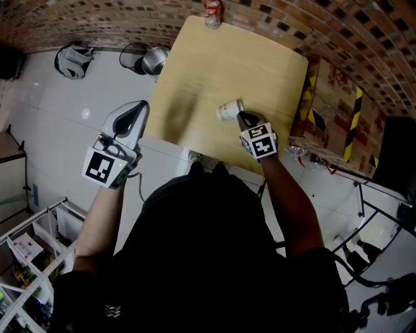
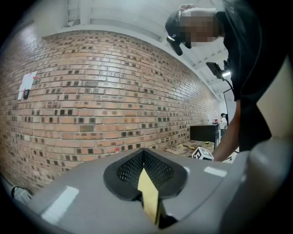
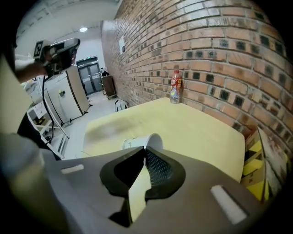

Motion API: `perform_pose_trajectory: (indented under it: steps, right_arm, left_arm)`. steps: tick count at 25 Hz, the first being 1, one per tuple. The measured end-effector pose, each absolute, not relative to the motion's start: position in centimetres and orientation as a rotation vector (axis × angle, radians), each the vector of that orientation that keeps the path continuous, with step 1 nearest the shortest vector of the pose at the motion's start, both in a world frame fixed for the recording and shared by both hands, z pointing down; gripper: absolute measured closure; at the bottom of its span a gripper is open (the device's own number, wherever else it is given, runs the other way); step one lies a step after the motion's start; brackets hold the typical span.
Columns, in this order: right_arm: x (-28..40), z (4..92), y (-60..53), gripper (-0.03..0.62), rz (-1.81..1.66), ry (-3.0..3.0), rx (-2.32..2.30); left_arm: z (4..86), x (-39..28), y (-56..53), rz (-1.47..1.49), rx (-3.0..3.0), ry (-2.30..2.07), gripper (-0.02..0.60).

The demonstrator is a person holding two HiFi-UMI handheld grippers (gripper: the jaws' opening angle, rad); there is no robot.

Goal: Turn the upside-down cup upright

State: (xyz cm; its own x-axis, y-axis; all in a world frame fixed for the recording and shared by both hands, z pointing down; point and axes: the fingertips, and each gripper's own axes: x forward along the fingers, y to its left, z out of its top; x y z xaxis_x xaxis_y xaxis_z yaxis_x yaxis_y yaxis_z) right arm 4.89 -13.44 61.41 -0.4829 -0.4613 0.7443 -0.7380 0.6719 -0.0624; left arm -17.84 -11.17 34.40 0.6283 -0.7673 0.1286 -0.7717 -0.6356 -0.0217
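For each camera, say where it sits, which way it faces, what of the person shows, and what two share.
Head view: on the head, looking steeply down at the table; torso, both arms, left gripper and right gripper show.
Left gripper view: behind its shut, empty jaws, facing the brick wall; torso at right.
Right gripper view: behind jaws pinching the cup, facing across the table; left gripper upper left.
Shared: head and right gripper views show cup, bottle.

Over table (image 1: pixel 195 71), right of centre: cup (image 1: pixel 229 110), tipped sideways, wall pinched at right gripper (image 1: pixel 242 118) tips. At table's far edge: bottle (image 1: pixel 212 13). Left of table, over floor: left gripper (image 1: pixel 138 109). Right of table: probably cardboard boxes (image 1: pixel 331 123).
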Motion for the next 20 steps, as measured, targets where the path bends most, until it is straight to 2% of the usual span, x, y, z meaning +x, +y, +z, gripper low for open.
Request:
perform_pose_trajectory:
  steps: [10, 20]
  right_arm:
    - [7.1, 59.9, -11.3, 0.579, 0.095, -1.896, 0.893]
    - [4.4, 61.0, -8.9, 0.579, -0.148, -1.828, 0.724]
  left_arm:
    - [34.7, -15.8, -11.5, 0.159, 2.848, -1.239, 0.581]
    - [34.6, -15.2, -11.0, 0.142, 2.868, -1.208, 0.581]
